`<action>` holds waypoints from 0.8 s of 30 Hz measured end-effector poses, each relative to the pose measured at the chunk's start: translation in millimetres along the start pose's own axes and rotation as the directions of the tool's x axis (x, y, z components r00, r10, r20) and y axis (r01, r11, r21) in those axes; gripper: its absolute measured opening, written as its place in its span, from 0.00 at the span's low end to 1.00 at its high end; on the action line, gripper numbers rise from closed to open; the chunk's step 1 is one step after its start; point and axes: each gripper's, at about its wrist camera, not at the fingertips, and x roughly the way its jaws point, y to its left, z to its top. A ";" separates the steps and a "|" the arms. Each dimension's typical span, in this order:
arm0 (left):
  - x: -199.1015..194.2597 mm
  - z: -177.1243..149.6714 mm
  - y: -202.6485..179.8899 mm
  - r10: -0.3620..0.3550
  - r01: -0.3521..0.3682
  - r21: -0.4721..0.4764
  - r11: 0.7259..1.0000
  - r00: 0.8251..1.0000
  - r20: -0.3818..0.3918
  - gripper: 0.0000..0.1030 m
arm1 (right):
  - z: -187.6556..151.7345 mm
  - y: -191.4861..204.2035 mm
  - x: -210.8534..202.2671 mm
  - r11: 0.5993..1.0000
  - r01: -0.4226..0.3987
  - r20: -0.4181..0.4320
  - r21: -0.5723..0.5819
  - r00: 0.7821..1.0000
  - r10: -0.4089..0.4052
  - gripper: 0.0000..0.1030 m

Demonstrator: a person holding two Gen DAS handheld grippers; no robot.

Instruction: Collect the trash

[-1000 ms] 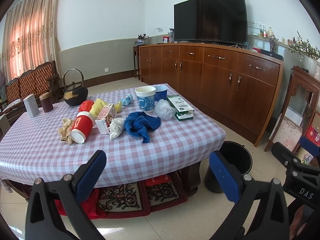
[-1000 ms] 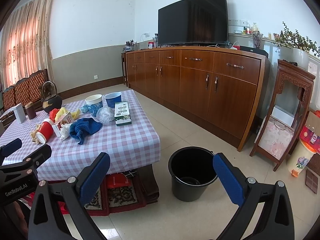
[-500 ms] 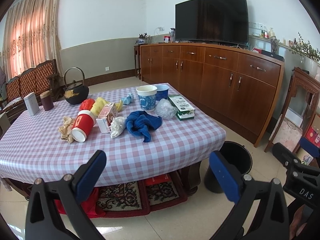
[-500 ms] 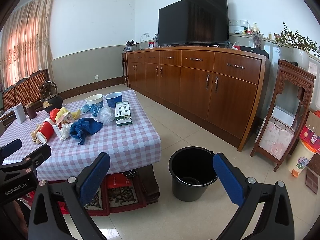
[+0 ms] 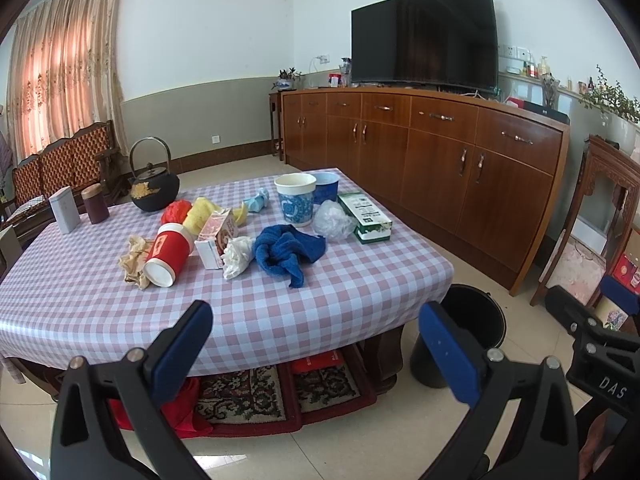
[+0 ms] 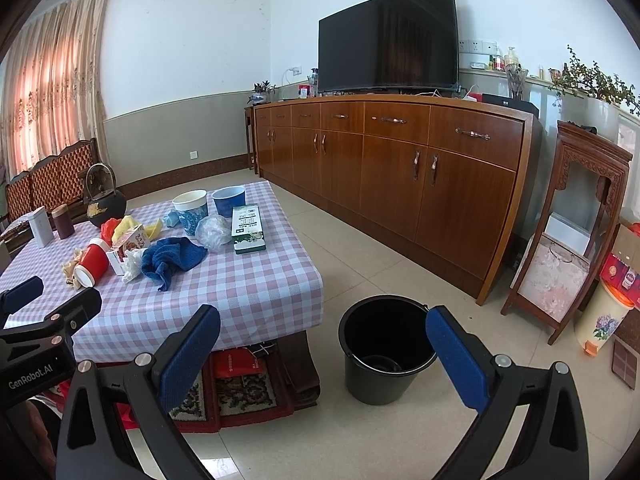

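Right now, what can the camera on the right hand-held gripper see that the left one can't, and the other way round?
Only the right wrist view shows the whole black bucket, down to its inside, and the flowered bin on the floor at far right. Only the left wrist view shows the litter close up, such as the red cup lying on its side and the crumpled brown paper. Both show the checked table, the blue cloth, the wooden sideboard and the television.

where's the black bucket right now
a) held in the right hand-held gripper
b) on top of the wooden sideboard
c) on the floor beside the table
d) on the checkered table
c: the black bucket stands upright on the tile floor, next to the checkered table.
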 end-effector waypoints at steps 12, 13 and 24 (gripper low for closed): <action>0.0 0.0 0.2 0.000 0.000 0.001 1.000 1.000 0.000 1.00 | 2.0 0.5 -0.2 1.000 0.001 0.002 0.002 1.000 -0.001 1.00; 0.0 0.0 0.1 0.000 0.000 0.001 1.000 1.000 0.000 1.00 | 2.3 1.1 0.5 1.000 0.002 0.001 0.001 1.000 -0.002 1.00; -0.7 0.8 2.9 0.005 -0.005 0.003 1.000 1.000 0.004 1.00 | 3.0 0.2 0.8 1.000 0.001 0.002 0.000 1.000 -0.001 1.00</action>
